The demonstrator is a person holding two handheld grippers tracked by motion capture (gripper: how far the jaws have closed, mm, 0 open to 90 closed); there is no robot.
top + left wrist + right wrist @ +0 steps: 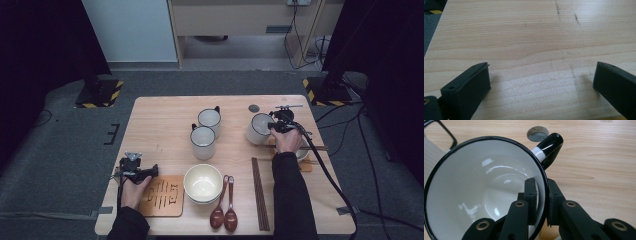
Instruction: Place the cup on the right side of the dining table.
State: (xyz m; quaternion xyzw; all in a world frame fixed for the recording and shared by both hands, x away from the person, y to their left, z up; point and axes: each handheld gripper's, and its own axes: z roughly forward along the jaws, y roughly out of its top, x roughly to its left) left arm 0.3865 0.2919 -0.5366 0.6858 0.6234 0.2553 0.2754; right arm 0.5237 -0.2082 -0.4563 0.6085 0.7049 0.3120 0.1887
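A white enamel mug (257, 129) with a black rim stands at the right rear of the wooden table (160, 120). My right gripper (274, 126) is shut on its rim. In the right gripper view one jaw sits inside the mug (481, 185) and the other outside, the right gripper (541, 195) pinching the wall just below the black handle (550, 146). Near the front left, my left gripper (150, 171) rests beside a wooden coaster (162, 196). In the left gripper view the left gripper (541, 80) stands open over bare wood with nothing between its jaws.
Two more white mugs (209, 120) (203, 142) stand mid-table. A cream bowl (202, 183), two brown spoons (223, 212) and dark chopsticks (260, 192) lie at the front. A grey disc (254, 108) is set in the table beyond the held mug.
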